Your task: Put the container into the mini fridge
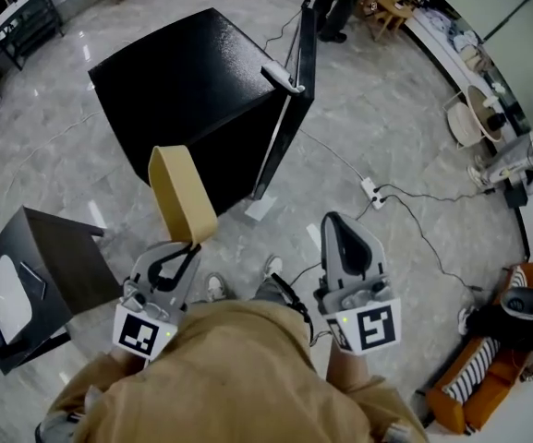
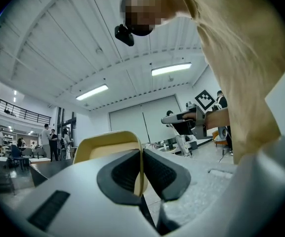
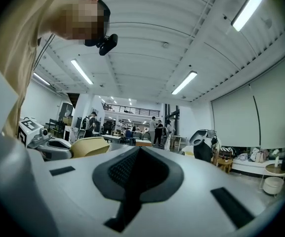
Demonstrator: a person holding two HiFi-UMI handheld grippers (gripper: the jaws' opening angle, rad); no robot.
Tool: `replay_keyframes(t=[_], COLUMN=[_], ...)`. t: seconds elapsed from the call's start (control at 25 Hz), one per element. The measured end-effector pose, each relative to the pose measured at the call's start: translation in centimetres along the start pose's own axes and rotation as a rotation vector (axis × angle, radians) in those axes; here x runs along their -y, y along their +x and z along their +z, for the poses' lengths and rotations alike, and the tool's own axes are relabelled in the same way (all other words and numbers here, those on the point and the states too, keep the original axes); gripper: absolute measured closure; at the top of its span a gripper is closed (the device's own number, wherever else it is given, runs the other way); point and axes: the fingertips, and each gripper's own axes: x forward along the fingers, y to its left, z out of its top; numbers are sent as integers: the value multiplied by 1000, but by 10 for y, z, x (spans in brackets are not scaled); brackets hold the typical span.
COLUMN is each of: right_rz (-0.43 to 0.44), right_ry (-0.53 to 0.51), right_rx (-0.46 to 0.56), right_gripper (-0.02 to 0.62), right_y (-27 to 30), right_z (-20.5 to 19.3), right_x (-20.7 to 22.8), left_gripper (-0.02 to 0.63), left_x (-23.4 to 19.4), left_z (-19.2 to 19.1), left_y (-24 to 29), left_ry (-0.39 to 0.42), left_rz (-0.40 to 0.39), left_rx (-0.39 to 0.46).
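Observation:
In the head view my left gripper (image 1: 187, 245) is shut on the wall of a tan, open-topped container (image 1: 181, 192), which sticks up above the jaws. The left gripper view shows that thin wall pinched between the black pads (image 2: 125, 174), with the container's rim (image 2: 107, 141) to their left. The black mini fridge (image 1: 192, 90) stands on the floor ahead, its door (image 1: 296, 81) at its right side, seen edge-on. My right gripper (image 1: 340, 224) is shut with nothing in it, held beside the left one. In the right gripper view its jaws (image 3: 140, 154) meet and the container (image 3: 90, 145) shows at the left.
A dark side table (image 1: 58, 257) with a white device (image 1: 7, 298) stands at the left. A power strip (image 1: 372, 192) and cables lie on the floor right of the fridge. An orange sofa (image 1: 488, 377) is at the lower right. Shoes (image 1: 215, 287) show below the grippers.

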Motion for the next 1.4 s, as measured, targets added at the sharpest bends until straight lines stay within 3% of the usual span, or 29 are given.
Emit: replay_keyframes(t=[0.28, 0.6, 0.92, 1.16, 1.4], right_rz=[81, 177, 206, 254, 289], right_ry=[18, 27, 89, 96, 105], right_rx=[39, 24, 35, 11, -35], right_gripper=[600, 600, 600, 600, 600], right_y=[19, 34, 50, 64, 75], right_z=[0, -12, -31, -53, -79], right_x=[56, 91, 105, 93, 86], left_gripper=[586, 586, 586, 586, 586], left_x=[18, 32, 36, 25, 20], left_z=[5, -7, -50, -84, -122], left_y=[50, 88, 114, 123, 137], left_ry=[33, 61, 63, 93, 66], left_rz=[48, 87, 92, 85, 69], left_rx=[-39, -129, -231, -289, -341])
